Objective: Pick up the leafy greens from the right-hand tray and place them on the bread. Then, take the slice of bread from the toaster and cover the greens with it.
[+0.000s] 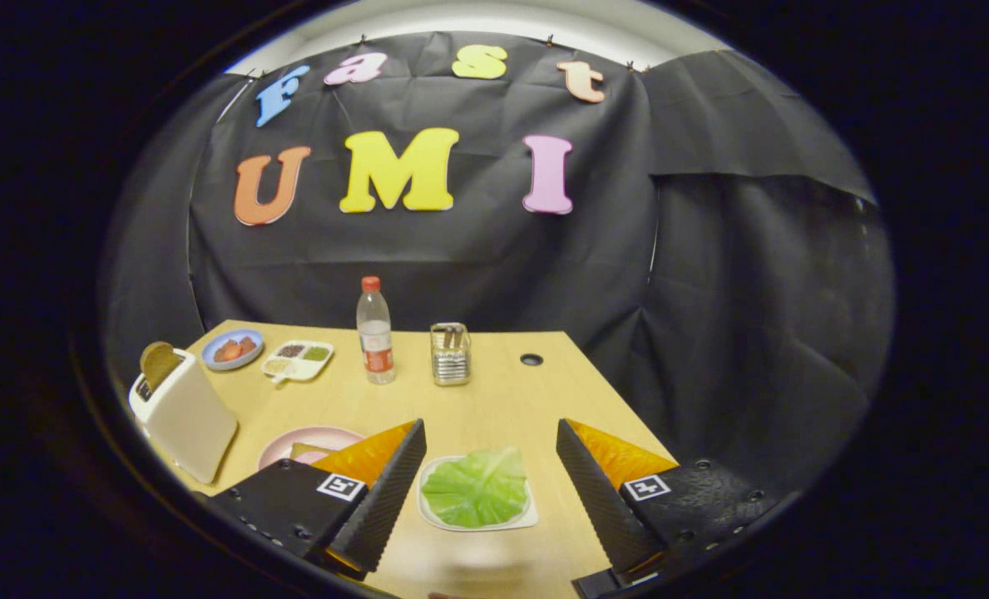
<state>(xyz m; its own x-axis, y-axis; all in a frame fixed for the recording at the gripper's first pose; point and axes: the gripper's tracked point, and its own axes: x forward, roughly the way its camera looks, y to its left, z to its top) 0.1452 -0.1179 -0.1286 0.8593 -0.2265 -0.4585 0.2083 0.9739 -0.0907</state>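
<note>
The claw (487,499) is hanging wide open above the near part of the wooden desk (502,399), its two fingers (386,499) spread well apart and holding nothing. Between them, a little ahead toward 12 o'clock from the fingertips, a white square tray (427,520) is sitting flat on the desk with the leafy greens (477,487) lying in it; neither finger is touching the tray or the greens.

At about 10 o'clock from the greens, just beyond the left finger and partly hidden by it, a pink plate (311,439) is resting on the desk with a pale slice of bread (307,452) showing on it. Farther out at 9 to 10 o'clock a white toaster (182,416) is standing near the desk's left border, with a brown slice of toast (159,362) sticking upright out of its top slot.

Toward 11 o'clock, near the far left of the desk, a blue plate (211,358) is holding reddish pieces of food, and just beside it a white divided dish (271,370) is carrying small portions in its compartments. At 12 o'clock, well beyond the greens, a clear bottle with a red cap (375,329) is standing upright, and just beside it a metal holder (450,353) with utensils is standing too. A small dark hole (531,359) is showing in the desk at about 1 o'clock.
</note>
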